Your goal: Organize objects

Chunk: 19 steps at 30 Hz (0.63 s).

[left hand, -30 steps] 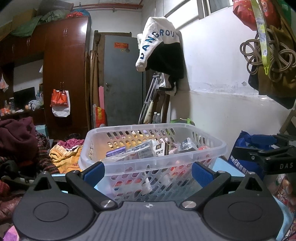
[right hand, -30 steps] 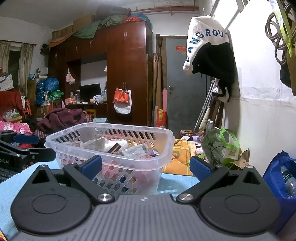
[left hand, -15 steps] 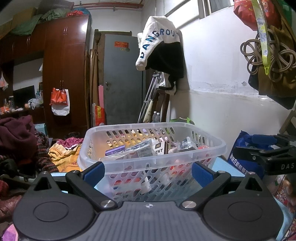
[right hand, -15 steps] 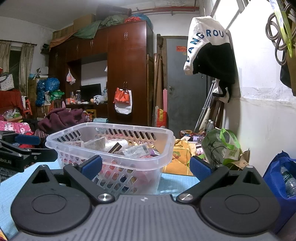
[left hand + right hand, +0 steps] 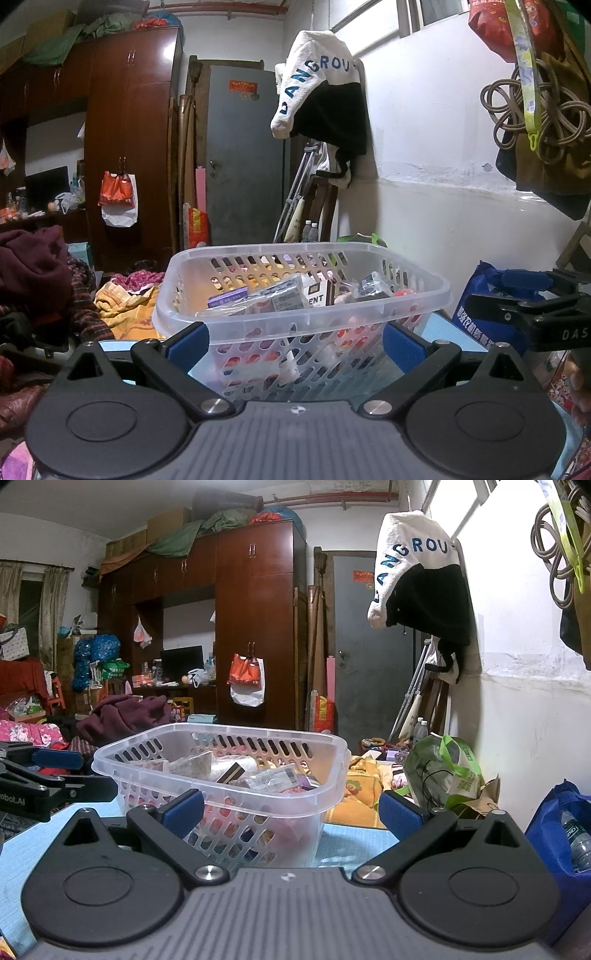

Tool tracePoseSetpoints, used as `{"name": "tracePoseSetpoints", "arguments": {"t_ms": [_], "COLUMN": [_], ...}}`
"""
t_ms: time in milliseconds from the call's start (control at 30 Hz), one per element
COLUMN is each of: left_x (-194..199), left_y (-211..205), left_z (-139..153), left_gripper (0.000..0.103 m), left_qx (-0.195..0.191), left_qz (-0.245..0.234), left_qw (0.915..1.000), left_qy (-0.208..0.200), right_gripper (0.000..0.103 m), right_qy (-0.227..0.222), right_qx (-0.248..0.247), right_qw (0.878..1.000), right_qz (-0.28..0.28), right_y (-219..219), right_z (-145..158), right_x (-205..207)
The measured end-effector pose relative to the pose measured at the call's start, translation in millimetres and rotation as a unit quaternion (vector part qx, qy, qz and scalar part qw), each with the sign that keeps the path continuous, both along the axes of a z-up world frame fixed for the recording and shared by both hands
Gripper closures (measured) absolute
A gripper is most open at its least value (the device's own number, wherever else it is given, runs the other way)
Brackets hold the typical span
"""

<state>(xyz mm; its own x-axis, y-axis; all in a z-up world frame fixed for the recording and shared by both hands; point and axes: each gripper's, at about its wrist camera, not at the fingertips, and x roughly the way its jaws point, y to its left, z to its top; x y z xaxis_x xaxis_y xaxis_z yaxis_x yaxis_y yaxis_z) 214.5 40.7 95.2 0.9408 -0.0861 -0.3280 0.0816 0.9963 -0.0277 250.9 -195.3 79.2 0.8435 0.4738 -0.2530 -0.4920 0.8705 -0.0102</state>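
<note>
Left wrist view sitting low at tabletop level, facing basket (image 5: 301,295) head-on from close range, grey door (image 5: 245,155) beyond basket.

Right wrist view also sitting low, looking past basket's right corner, basket (image 5: 221,771) lying left of centre, close.

Both views sharing basket, door, wardrobe left of basket, hanging white-black garment (image 5: 419,579). Each view catching other gripper at frame edge beside basket.

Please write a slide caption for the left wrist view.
Open left tongs face a clear basket of small packages on a blue mat.
</note>
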Motion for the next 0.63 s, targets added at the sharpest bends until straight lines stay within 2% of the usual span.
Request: {"name": "tracePoseSetpoints", "arguments": {"t_ms": [633], "left_x": [-1.4], "left_y": [-4.2], "left_z": [-1.7], "left_gripper": [0.002], "left_qx": [0.002], "left_qz": [-0.005], "left_qw": [1.0], "left_qy": [-0.007], "right_gripper": [0.0], "right_qy": [0.004], "right_qx": [0.002], "right_qw": [1.0], "right_qz": [0.0], "right_y": [0.9], "right_z": [-4.6], "right_x": [-2.4]}}
